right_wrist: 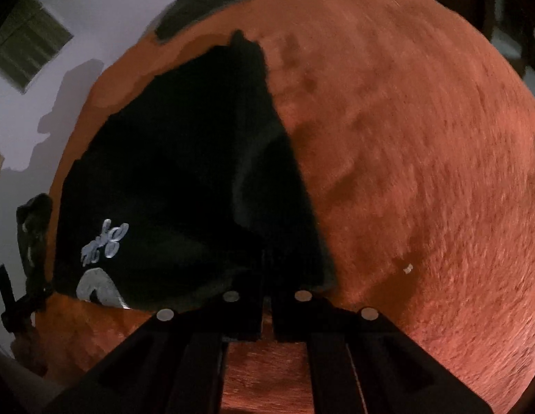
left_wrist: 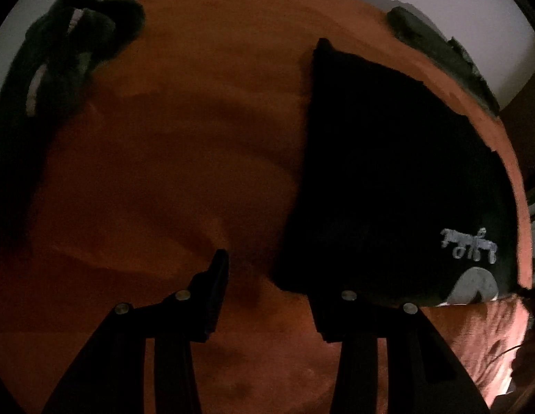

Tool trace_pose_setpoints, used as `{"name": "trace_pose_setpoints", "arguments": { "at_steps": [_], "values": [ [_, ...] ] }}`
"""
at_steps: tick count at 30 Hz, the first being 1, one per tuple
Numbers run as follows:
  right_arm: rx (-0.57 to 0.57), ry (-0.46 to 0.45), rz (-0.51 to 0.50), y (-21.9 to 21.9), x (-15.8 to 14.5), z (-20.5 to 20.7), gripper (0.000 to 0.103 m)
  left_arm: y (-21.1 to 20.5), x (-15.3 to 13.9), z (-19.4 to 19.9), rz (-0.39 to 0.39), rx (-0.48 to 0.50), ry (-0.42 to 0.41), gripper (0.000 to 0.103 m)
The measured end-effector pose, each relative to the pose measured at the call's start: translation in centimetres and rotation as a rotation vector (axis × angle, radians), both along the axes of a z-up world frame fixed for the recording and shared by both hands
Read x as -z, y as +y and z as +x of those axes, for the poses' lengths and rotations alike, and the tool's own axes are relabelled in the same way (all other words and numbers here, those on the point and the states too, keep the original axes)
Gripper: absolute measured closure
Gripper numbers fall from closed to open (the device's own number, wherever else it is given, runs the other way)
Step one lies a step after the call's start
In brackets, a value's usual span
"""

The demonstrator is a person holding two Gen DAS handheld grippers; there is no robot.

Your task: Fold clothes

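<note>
A black garment with a white script print (left_wrist: 388, 172) lies folded lengthwise on the orange bedspread (left_wrist: 181, 145). My left gripper (left_wrist: 271, 276) is open and empty, its right finger over the garment's near left corner. In the right wrist view the same black garment (right_wrist: 171, 172) lies left of centre. My right gripper (right_wrist: 267, 276) is nearly closed at the garment's near right edge; the black fingers blend with the black cloth, so a hold on it cannot be made out.
A crumpled dark garment with white stripes (left_wrist: 60, 55) lies at the bed's far left. A dark strip of cloth (left_wrist: 440, 51) runs along the far right edge. The bedspread (right_wrist: 422, 172) stretches wide to the right. A white wall stands behind.
</note>
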State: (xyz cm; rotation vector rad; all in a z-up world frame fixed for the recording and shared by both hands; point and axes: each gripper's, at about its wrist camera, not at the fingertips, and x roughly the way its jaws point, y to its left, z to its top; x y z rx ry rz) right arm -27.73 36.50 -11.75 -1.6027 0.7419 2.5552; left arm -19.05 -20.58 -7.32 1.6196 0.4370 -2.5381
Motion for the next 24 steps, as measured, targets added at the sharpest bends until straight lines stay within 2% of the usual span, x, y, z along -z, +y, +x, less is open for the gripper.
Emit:
{"name": "trace_pose_setpoints", "arguments": {
  "at_steps": [2, 4, 6, 9, 12, 13, 14, 16, 19, 20, 21, 22, 24],
  "values": [
    [0.01, 0.005, 0.018, 0.4, 0.1, 0.2, 0.103, 0.5, -0.6, -0.5, 0.027, 0.03, 0.02, 0.058],
    [0.014, 0.007, 0.037, 0.7, 0.1, 0.3, 0.103, 1.4, -0.3, -1.2, -0.011, 0.068, 0.0, 0.058],
    [0.011, 0.0, 0.052, 0.5, -0.1, 0.2, 0.103, 1.1, 0.4, -1.2, -0.012, 0.077, -0.023, 0.058],
    [0.013, -0.008, 0.048, 0.3, -0.2, 0.0, 0.103, 1.2, 1.0, -1.7, -0.022, 0.085, -0.052, 0.07],
    [0.013, -0.011, 0.043, 0.2, -0.3, 0.0, 0.103, 0.1, -1.3, -1.3, -0.045, 0.105, -0.03, 0.071],
    [0.013, -0.012, 0.042, 0.2, -0.3, 0.0, 0.103, -0.5, -2.1, -2.0, -0.022, 0.107, -0.01, 0.071],
    [0.013, -0.013, 0.041, 0.2, -0.3, -0.1, 0.103, -1.0, -2.3, -2.5, 0.012, 0.116, -0.011, 0.063],
    [0.014, -0.013, 0.037, 0.1, -0.3, -0.1, 0.103, -2.1, -1.2, -2.9, 0.111, 0.153, -0.066, 0.053],
    [0.017, -0.012, 0.031, 0.1, -0.2, -0.2, 0.103, -3.8, 0.5, -3.5, 0.26, 0.209, -0.147, 0.053],
    [0.017, -0.012, 0.029, 0.1, -0.2, -0.2, 0.103, -4.3, 1.1, -3.7, 0.31, 0.227, -0.175, 0.057],
    [0.017, -0.011, 0.027, 0.1, -0.2, -0.2, 0.103, -4.8, 1.4, -3.7, 0.335, 0.225, -0.18, 0.067],
    [0.018, -0.011, 0.027, 0.1, -0.2, -0.1, 0.103, -5.0, 1.4, -3.6, 0.337, 0.198, -0.16, 0.095],
    [0.024, -0.009, 0.028, -0.1, -0.3, 0.2, 0.103, -5.5, 0.8, -2.7, 0.289, 0.134, -0.098, 0.095]
  ]
}}
